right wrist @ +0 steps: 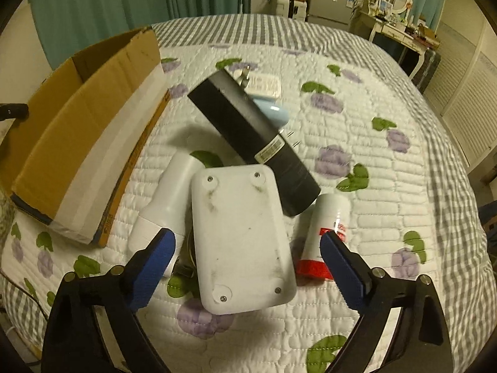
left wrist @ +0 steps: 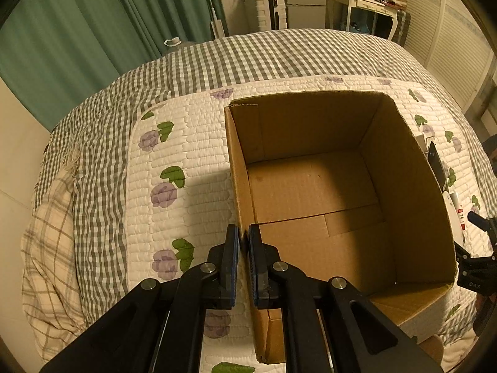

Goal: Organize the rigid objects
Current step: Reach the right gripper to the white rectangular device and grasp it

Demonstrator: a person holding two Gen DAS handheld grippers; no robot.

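Over on the left, the left gripper [left wrist: 243, 233] is pinched tight on the near-left wall of the cardboard box [left wrist: 403, 171], one pad outside, one inside, right at the top edge. The box sits open on the quilted bedspread [left wrist: 192, 136] and its floor is bare cardboard, all four walls standing. To the left of the box there is a broad strip of quilt free before the grey check border falls away at the bed's edge.

Moving right, the right wrist view shows the same box along the left side, its taped outer wall facing the pile. Just beside it lies a white cylinder [right wrist: 169, 195], angled, its lower end near the left blue pad [right wrist: 155, 267]. Next, a white rectangular device [right wrist: 242, 236] lies underside up, screws and round feet showing, between the fingers of the right gripper [right wrist: 248, 242]. Those jaws stand spread wide, neither pad touching it. Its top edge meets a long black box [right wrist: 248, 130] lying diagonally across the heap. Behind that, a pale blue object [right wrist: 273, 112] and a white plug adapter [right wrist: 264, 85] peek out. Right of the white device, a white bottle with a red band [right wrist: 326, 220] sits just by the right blue pad [right wrist: 341, 267]. Further right, quilt runs open to the check border.
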